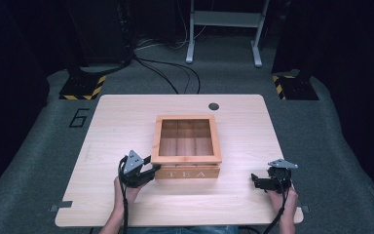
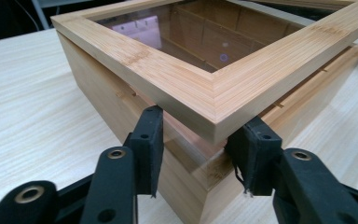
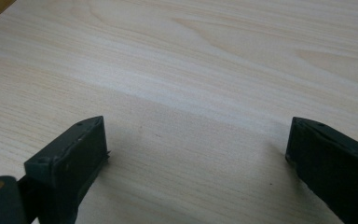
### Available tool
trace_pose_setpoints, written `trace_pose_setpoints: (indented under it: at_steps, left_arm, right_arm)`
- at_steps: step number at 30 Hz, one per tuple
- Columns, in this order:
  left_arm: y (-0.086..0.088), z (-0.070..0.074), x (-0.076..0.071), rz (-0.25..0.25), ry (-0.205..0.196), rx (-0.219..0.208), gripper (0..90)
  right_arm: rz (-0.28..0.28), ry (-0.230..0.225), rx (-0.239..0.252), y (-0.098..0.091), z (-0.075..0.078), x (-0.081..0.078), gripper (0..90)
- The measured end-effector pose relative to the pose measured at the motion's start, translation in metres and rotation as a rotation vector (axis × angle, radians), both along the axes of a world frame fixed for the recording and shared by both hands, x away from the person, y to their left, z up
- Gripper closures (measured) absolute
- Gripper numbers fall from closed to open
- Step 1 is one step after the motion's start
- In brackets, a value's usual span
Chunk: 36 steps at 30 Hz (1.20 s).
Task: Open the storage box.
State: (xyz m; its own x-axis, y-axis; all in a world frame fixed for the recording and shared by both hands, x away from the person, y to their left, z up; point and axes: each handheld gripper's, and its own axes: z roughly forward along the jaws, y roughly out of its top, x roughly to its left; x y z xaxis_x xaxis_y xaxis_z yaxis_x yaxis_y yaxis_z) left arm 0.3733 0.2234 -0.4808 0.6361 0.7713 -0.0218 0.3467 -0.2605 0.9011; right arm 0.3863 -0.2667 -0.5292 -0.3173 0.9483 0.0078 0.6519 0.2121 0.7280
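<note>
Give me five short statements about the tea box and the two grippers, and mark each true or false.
1. The tea box has its lid raised off the body at the near corner. True.
2. The left gripper is at the box's near left corner, its jaws either side of the lid's corner. True.
3. The right gripper grips the box. False: it is open over bare table, apart from the box.
4. The box front reads COFFEE. False: it reads TEA.
5. The lid has a clear pane showing compartments. True.
</note>
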Motion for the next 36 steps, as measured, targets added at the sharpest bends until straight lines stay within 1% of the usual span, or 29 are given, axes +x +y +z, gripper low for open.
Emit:
trace_pose_setpoints:
  at_steps: [3,4,6,9,12,13,14,15,16,18,19,21,22,23,24,25,26,27,28,29,30,31,32,33,34,35,36]
  left_arm:
    - [0.001,0.0,0.0,-0.007,0.008,-0.004,53.0]
    - [0.003,0.001,-0.001,-0.014,0.012,0.0,52.0]
    - [0.004,0.0,-0.001,-0.017,0.018,-0.006,50.1]
    - [0.007,0.0,-0.001,-0.027,0.038,0.001,44.6]
    - [0.005,-0.004,-0.001,-0.028,0.071,0.026,36.2]
    - [0.005,-0.007,-0.002,-0.031,0.077,0.004,32.9]
    - [0.006,-0.007,-0.002,-0.03,0.073,0.001,28.3]
    - [0.006,-0.007,-0.003,-0.026,0.079,0.005,25.2]
    - [0.006,-0.007,-0.003,-0.024,0.076,0.01,21.6]
    - [0.006,-0.009,-0.004,-0.025,0.094,0.017,17.7]
    - [0.007,-0.012,-0.005,-0.021,0.098,0.035,15.5]
    - [0.009,-0.018,-0.009,-0.019,0.132,0.057,13.3]
    - [0.009,-0.021,-0.011,-0.017,0.144,0.071,10.7]
    - [0.011,-0.024,-0.012,-0.016,0.153,0.09,9.6]
    - [0.011,-0.029,-0.015,-0.003,0.176,0.113,8.9]
    - [0.013,-0.033,-0.017,0.003,0.189,0.138,7.0]
    - [0.014,-0.036,-0.018,0.004,0.207,0.151,5.4]
    - [0.016,-0.04,-0.02,0.002,0.23,0.189,4.6]
    - [0.017,-0.043,-0.021,0.011,0.234,0.199,2.9]
    - [0.019,-0.045,-0.023,0.018,0.251,0.223,2.4]
    - [0.021,-0.047,-0.024,0.025,0.256,0.233,1.8]
    - [0.022,-0.048,-0.026,0.04,0.252,0.247,0.9]
    - [0.023,-0.049,-0.027,0.047,0.245,0.249,0.6]
    - [0.025,-0.049,-0.028,0.049,0.247,0.255,0.2]
    - [0.026,-0.049,-0.028,0.047,0.245,0.252,0.2]
    - [0.026,-0.05,-0.029,0.055,0.236,0.247,0.2]
    - [0.025,-0.051,-0.029,0.064,0.233,0.23,0.1]
  right_arm:
    - [0.006,0.0,-0.007,-0.001,0.0,0.0,4.8]
    - [0.004,0.0,-0.006,-0.001,0.0,0.0,4.8]
    - [0.0,-0.001,0.0,0.0,0.0,0.0,4.8]
    - [0.0,0.0,0.0,0.0,0.0,0.0,4.8]
    - [0.0,0.0,0.0,0.0,0.0,0.0,4.8]
    - [0.0,0.0,0.0,0.0,0.0,0.0,4.8]
    - [0.002,0.0,-0.002,0.0,0.0,0.0,4.8]
    - [0.0,0.0,0.0,0.0,0.0,0.0,4.8]
    - [0.0,0.0,0.0,0.0,0.0,0.0,4.8]
    - [0.0,0.0,0.0,0.0,0.0,0.0,4.8]
    - [0.0,0.0,0.0,0.0,0.0,0.0,4.9]
    - [0.0,0.0,-0.001,0.0,0.0,0.0,4.8]
    - [0.001,0.0,-0.001,0.0,0.0,0.0,4.8]
    - [0.001,0.0,-0.001,0.0,0.0,0.0,4.8]
    - [0.001,0.0,-0.001,0.0,0.0,0.0,4.9]
    - [0.001,0.0,-0.001,0.0,0.0,0.0,4.9]
    - [0.001,0.0,-0.001,0.0,0.0,0.0,4.9]
    - [0.001,0.0,-0.001,0.0,0.0,0.0,4.9]
    - [0.001,0.0,-0.001,0.0,0.0,0.0,4.8]
    - [0.001,0.0,-0.001,0.0,0.0,0.0,4.8]
    - [0.001,0.0,-0.001,0.0,0.0,0.0,4.8]
    - [0.001,0.0,-0.001,0.0,0.0,0.0,4.8]
    - [0.001,0.0,-0.001,0.0,0.0,0.0,4.8]
    - [0.001,0.0,-0.001,0.0,0.0,0.0,4.8]
    - [0.001,0.0,-0.001,0.0,0.0,0.0,4.8]
    - [0.001,0.0,-0.001,0.0,0.0,0.0,4.8]
    - [0.0,0.0,-0.001,0.0,0.0,0.0,4.8]
